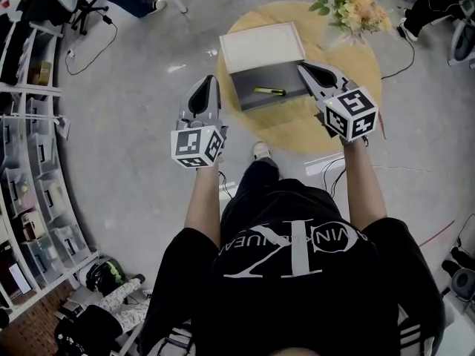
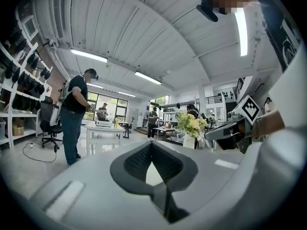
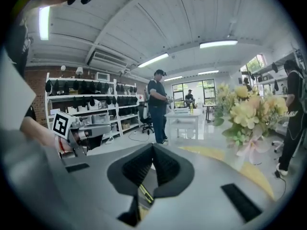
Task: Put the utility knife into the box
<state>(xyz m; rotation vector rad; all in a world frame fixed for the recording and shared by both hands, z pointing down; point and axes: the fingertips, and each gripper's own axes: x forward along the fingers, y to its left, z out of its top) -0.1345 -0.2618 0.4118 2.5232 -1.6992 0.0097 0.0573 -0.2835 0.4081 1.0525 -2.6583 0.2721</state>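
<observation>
Two grippers are in our hands, and both have their jaws pressed together with nothing between them. Our left gripper (image 1: 211, 80) hangs to the left of the box (image 1: 252, 78), apart from it and off the edge of the round wooden table (image 1: 297, 128) on which the box sits. Our right gripper (image 1: 300, 66) hangs over the box's right side, its tips near the box's far right corner. The utility knife (image 1: 269, 91), mostly yellow, lies flat on the grey floor of the box, near its middle and a little toward us. The white lid (image 1: 261, 47) lies open on the far side of the box. A bunch of pale yellow flowers (image 1: 352, 6) stands beyond the box to its right. In the right gripper view we see a sliver of the knife's yellow below the closed jaws.
</observation>
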